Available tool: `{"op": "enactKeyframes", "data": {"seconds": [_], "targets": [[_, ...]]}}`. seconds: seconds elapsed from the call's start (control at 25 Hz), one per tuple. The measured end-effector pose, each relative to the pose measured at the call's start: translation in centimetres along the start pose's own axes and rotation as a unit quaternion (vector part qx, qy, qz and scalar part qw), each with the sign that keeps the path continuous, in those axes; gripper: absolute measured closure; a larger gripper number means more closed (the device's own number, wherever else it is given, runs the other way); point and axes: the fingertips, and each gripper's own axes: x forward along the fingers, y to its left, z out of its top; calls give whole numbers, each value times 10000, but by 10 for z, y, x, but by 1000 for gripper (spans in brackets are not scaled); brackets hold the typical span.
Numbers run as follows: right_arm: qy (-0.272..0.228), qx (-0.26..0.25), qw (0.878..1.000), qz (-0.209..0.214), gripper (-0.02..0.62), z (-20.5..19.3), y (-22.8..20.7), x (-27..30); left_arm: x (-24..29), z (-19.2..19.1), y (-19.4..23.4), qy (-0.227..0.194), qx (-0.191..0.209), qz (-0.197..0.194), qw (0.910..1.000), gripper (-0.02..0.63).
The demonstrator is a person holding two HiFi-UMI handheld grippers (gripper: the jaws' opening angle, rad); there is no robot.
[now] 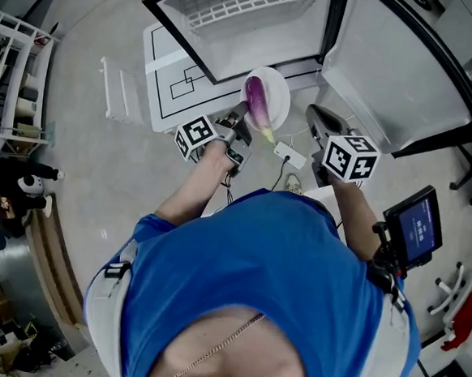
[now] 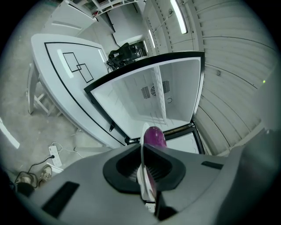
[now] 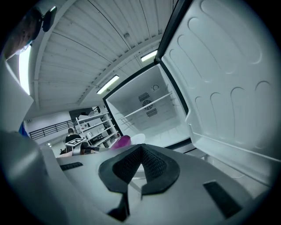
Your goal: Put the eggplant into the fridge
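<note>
Eggplant (image 1: 259,106) lies on a white plate (image 1: 282,90), held just in front of the open fridge (image 1: 255,43). The left gripper (image 1: 243,117) is clamped narrowly on the plate's near rim. To its right, the right gripper (image 1: 313,114) has its jaws together and holds nothing.

A glossy purple eggplant (image 1: 259,106), paling to a yellow-green stem end, is seen lying lengthwise on a white plate (image 1: 281,98) at upper centre of the head view, just before the fridge (image 1: 255,51). The fridge is shown open, white inside, with a wire shelf (image 1: 247,1) and its door (image 1: 391,82) swung to the upper right.
</note>
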Motion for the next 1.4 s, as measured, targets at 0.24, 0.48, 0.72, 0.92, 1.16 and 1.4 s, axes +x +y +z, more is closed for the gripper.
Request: {"op": "enactKeyframes", "data": {"seconds": [0.24, 0.48, 0.72, 0.92, 1.16, 1.4], "targets": [[126, -72, 9997, 208, 595, 18, -20, 36, 36, 32, 5, -253, -47, 90, 9996, 581], [180, -131, 9994, 273, 595, 16, -16, 41, 43, 43, 12, -388, -21, 158, 9991, 581], [225, -154, 9991, 315, 595, 21, -27, 50, 72, 57, 22, -479, -21, 263, 9985, 581], [259, -161, 9990, 333, 595, 28, -40, 58, 104, 69, 27, -479, -6, 329, 9983, 581], [331, -154, 9987, 361, 595, 31, -57, 63, 145, 82, 38, -490, -3, 435, 9978, 581], [405, -144, 9984, 356, 595, 40, -69, 68, 188, 99, 44, -503, 5, 533, 9973, 581]]}}
